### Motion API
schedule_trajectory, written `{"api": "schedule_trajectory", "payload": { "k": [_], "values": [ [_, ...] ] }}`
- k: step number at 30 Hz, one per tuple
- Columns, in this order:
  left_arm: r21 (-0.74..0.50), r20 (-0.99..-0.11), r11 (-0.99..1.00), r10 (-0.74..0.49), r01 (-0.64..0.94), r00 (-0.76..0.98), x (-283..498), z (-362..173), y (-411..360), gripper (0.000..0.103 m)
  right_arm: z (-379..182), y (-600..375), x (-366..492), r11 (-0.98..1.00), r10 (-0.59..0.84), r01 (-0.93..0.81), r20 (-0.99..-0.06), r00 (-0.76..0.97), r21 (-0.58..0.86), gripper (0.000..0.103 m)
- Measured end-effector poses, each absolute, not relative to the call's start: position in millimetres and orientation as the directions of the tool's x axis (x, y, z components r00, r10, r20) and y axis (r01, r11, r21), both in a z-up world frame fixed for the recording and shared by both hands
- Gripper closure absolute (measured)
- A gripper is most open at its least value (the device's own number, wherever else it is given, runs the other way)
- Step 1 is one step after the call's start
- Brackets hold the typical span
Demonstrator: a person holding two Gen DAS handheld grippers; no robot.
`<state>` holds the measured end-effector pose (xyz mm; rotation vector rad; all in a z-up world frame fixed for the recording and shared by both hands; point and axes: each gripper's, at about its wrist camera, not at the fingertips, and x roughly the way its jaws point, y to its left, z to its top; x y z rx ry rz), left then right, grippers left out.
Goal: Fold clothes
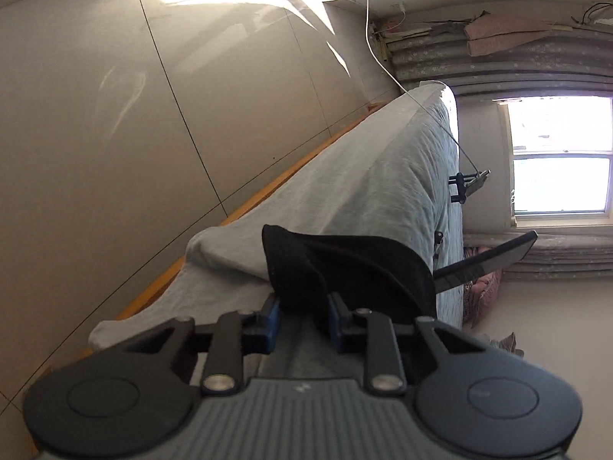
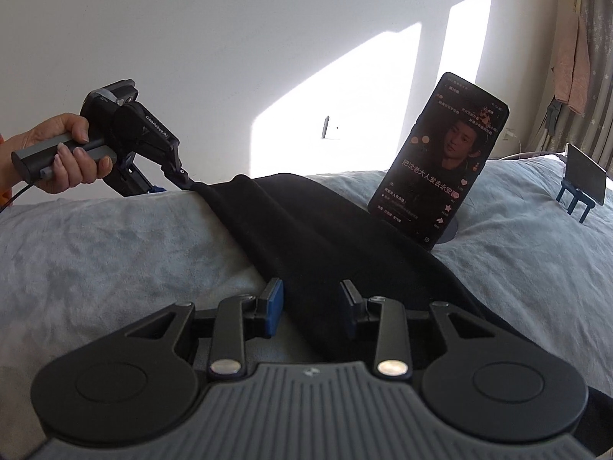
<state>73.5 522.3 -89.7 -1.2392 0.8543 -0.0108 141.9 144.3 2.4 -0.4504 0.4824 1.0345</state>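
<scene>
On bed (image 2: 115,253) | left tool (image 2: 187,183) clamps black garment (image 2: 306,230) edge | right tool (image 2: 311,306) apart astride garment | phone (image 2: 440,161) beside

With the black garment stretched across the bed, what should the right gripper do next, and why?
Probably close the right gripper on the black garment: its pads straddle the near edge without pinching, while the left gripper already grips the far corner.

White wall (image 2: 191,38) with sunlight patches (image 2: 345,96), grey-blue bedspread (image 2: 95,253) on bed, bright window (image 1: 559,153), grey curtains (image 2: 597,76) far right.
</scene>
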Motion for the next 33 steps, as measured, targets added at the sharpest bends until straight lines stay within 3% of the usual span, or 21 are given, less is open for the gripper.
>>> {"api": "schedule_trajectory", "payload": {
  "k": [2,3,8,15,17,19,23,27,33],
  "values": [
    [-0.827,-0.55,0.388,-0.412,-0.406,0.726,69.1,-79.4,520.6,0.092,-1.5,147.2,139.7,0.416,0.694,-0.896,-0.583,0.423,-0.156,0.098],
    [-0.828,-0.541,0.405,-0.395,-0.388,0.743,64.7,-72.1,521.6,0.094,-2.1,148.3,138.8,0.407,0.692,-0.898,-0.586,0.422,-0.165,0.099],
    [-0.843,-0.482,0.438,-0.359,-0.312,0.8,40.8,-46.4,528.2,0.099,11.2,140.6,136.7,0.4,0.723,-0.906,-0.559,0.406,-0.142,0.1],
    [-0.681,-0.682,0.571,-0.265,-0.459,0.682,37.8,-62.6,528.2,0.097,4.6,143.6,129.8,0.343,0.709,-0.931,-0.615,0.346,-0.127,0.098],
    [-0.664,-0.685,0.582,-0.223,-0.469,0.694,32.7,-61.3,532.7,0.096,3.5,143.9,125.7,0.329,0.704,-0.935,-0.626,0.334,-0.13,0.087],
    [-0.668,-0.649,0.611,-0.2,-0.425,0.734,29.5,-50.0,531.9,0.092,7.9,141.7,124.9,0.325,0.714,-0.94,-0.624,0.317,-0.106,0.087],
    [-0.652,-0.557,0.707,-0.201,-0.274,0.806,28.9,-20.7,517.2,0.057,19.7,143.3,129.1,0.335,0.756,-0.941,-0.581,0.301,-0.051,0.086],
    [-0.561,-0.504,0.822,-0.251,-0.093,0.826,33.6,-0.3,490.4,0.045,19.4,162.6,129.5,0.326,0.767,-0.944,-0.57,0.293,-0.047,0.084],
    [-0.215,-0.51,0.969,-0.216,0.12,0.832,33.1,15.2,442.6,0.037,11.7,183.6,128.0,0.308,0.772,-0.95,-0.569,0.284,-0.055,0.075]
  ]
}}
